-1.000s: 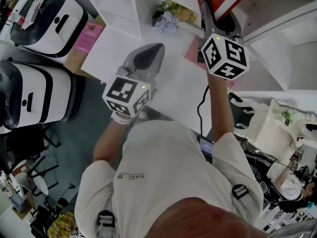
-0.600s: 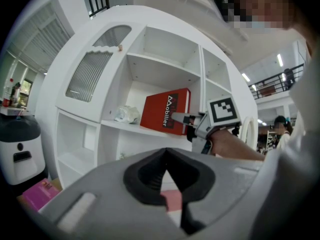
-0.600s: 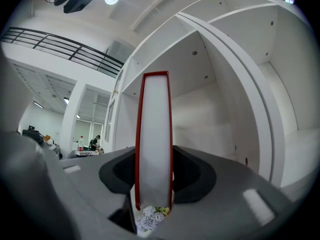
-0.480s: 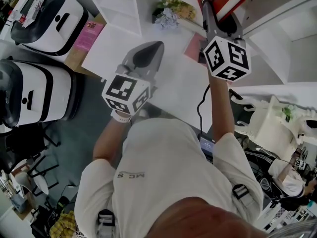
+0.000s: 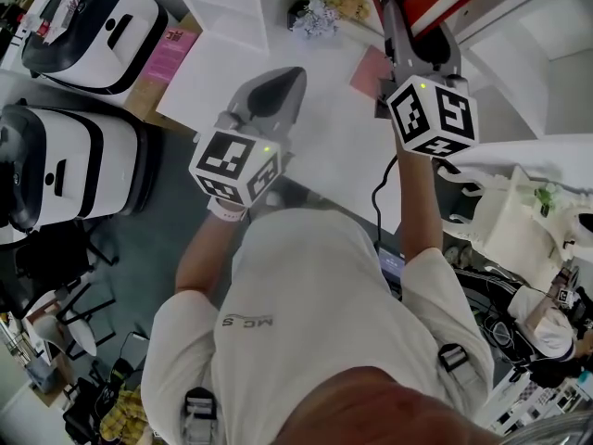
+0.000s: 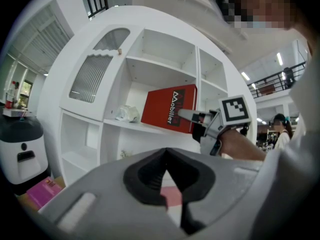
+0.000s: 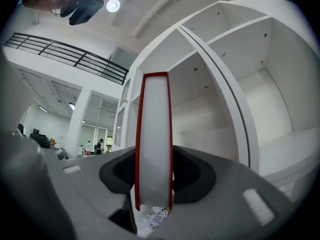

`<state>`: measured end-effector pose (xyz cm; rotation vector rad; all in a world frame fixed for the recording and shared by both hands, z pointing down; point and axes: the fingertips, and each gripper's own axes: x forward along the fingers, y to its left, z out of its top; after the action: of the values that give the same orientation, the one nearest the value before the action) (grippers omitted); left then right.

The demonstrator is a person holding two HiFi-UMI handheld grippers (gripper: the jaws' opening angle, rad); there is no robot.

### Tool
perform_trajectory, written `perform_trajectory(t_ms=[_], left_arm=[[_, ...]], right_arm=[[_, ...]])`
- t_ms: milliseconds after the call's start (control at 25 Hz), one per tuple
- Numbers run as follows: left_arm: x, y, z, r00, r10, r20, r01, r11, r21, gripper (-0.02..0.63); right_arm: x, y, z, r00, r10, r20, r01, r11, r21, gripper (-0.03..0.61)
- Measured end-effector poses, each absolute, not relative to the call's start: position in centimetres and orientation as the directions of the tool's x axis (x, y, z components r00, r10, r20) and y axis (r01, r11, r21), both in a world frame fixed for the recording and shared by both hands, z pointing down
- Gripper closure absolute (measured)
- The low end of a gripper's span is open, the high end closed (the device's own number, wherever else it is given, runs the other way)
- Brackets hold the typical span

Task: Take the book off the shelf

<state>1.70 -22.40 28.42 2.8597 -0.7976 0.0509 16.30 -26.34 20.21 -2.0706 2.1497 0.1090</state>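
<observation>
The right tongs (image 7: 156, 179) are clamped on the red hardcover book with white page edges (image 7: 155, 134). Their jaws stand partly apart, one pad on each cover, and the page edges face the right gripper view. In the left gripper view the book leans at the front of a middle compartment of the white rounded shelf unit (image 6: 100, 84), with the tongs on its 3 o'clock edge. Whether its lower edge touches the shelf board I cannot tell. A crumpled pale bundle (image 6: 126, 114) lies on the same board at the book's 9 o'clock, apart from it. The left tongs (image 6: 166, 156) are at about 8 o'clock of the right ones in the head view. Their jaws are together with nothing between them, well apart from the book.
</observation>
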Motion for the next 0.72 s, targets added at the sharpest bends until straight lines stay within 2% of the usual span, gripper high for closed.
perform_trajectory(t_ms=[320, 720], left_arm=[[0.7, -21.2, 28.9, 0.849, -0.520, 0.088, -0.527, -0.834, 0.162, 0.612], [0.3, -20.4, 29.6, 0.844, -0.529, 0.091, -0.537, -0.826, 0.173, 0.612]], right_arm=[[13.7, -23.3, 19.5, -0.114, -0.973, -0.201, -0.991, 0.125, -0.043, 0.410], [9.1, -20.8, 20.6, -0.338, -0.910, -0.241, -0.932, 0.359, -0.046, 0.410]])
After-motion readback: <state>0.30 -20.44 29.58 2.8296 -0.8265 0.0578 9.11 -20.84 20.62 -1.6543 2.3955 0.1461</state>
